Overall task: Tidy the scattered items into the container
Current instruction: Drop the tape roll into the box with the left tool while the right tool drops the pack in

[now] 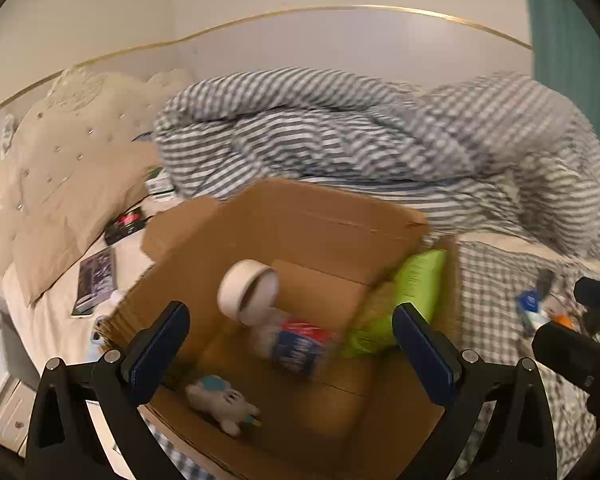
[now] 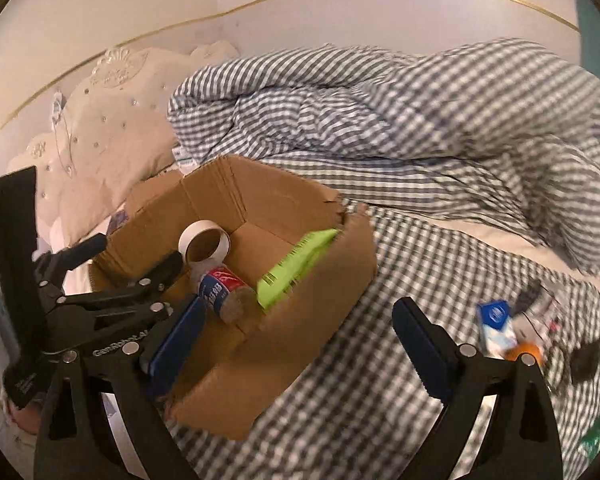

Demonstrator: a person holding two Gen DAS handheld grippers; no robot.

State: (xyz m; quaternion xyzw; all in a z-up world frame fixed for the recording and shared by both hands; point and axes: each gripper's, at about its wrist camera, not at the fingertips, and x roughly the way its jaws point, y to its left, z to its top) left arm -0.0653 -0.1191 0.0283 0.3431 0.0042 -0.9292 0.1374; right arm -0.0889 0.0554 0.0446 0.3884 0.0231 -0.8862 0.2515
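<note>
Tape roll (image 1: 247, 292) above box (image 1: 320, 216) — between wide-open, empty left tongs (image 1: 292, 354).

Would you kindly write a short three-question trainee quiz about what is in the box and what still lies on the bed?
1. True or false: the tape roll is inside the cardboard box.
2. Which green item leans at the box's right wall: A) packet, B) cup, C) shoe?
3. Is the left hand-held gripper open or shut?

Key: 1 true. 2 A, the green packet. 3 open, nothing between its pads.
</note>
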